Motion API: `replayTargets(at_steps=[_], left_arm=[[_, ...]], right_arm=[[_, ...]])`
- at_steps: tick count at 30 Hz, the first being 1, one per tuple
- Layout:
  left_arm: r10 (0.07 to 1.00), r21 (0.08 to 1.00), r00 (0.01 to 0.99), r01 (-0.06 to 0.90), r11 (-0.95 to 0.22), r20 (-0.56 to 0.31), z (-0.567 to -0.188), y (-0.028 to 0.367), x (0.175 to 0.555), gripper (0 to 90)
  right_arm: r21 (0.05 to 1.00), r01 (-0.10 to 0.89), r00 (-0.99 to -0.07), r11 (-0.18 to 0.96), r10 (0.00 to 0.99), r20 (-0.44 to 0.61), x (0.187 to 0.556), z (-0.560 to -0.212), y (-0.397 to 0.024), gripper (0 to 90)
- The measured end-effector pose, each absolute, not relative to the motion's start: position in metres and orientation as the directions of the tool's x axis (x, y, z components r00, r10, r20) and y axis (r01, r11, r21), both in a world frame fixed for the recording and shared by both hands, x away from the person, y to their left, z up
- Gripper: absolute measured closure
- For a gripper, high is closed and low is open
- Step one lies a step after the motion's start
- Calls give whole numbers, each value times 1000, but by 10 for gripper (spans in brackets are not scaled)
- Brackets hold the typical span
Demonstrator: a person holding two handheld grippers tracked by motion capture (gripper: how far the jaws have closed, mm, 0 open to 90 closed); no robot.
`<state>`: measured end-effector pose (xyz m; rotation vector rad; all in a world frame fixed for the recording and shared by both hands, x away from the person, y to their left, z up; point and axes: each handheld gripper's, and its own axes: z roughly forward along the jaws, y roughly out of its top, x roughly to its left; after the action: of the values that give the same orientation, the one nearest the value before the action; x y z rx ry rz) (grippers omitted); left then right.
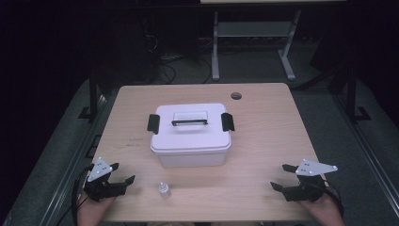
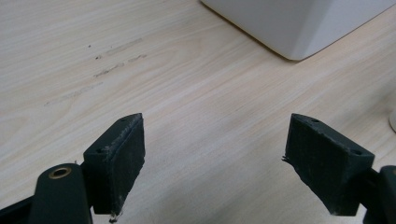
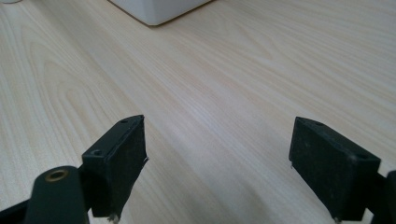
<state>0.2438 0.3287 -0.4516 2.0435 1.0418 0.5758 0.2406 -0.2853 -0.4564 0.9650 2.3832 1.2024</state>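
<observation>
White lidded box (image 1: 190, 136): squarish plastic tub, sides tapering downward, flat lid with a clear recessed handle (image 1: 189, 118) edged in black, a black latch (image 1: 153, 123) at the left end and another (image 1: 227, 122) at the right. Standing upright mid-tabletop (image 1: 263, 141), slightly toward the far side. Small white dropper bottle (image 1: 163, 189) upright in front of the box, near the close edge, apart from it.

Left claw (image 1: 123, 173) at the near left corner, pointing toward the bottle, well apart from the box; jaws spread wide, nothing between them. Right claw (image 1: 281, 177) at the near right, likewise well clear of the box, jaws spread wide over bare wood.

In the left claw's view (image 2: 215, 163), just a lower corner of the box (image 2: 299, 28), cut off by the top edge; a pale sliver at the right border, too small to identify. In the right claw's view (image 3: 217, 163), the box (image 3: 156, 10) again cropped to a bottom corner. Contents of the box hidden by the lid. Bottle label too small to read.
</observation>
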Motion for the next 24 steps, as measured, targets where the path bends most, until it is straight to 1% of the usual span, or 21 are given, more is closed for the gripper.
replayTargets(at_steps=[5,9,13,16,18,24], left_arm=[[822,788,568,487,-377,41,-453,330,244,199],[814,792,579,474,-384,49,-452,330,244,199],[813,796,580,471,-381,46,-453,330,243,199],[815,798,578,470,-378,46,-452,332,243,200],[815,798,578,471,-376,43,-452,334,244,200],[818,796,574,482,-367,29,-453,335,245,200]], right_arm=[[797,420,-745,434,666,30,243,-447,-286,219],[798,411,-762,441,647,35,244,-436,-287,225],[793,391,-779,468,627,14,244,-423,-283,233],[776,368,-811,511,585,0,249,-403,-274,233],[773,365,-817,518,577,-1,251,-399,-272,234],[742,307,-861,596,506,-51,272,-371,-252,233]])
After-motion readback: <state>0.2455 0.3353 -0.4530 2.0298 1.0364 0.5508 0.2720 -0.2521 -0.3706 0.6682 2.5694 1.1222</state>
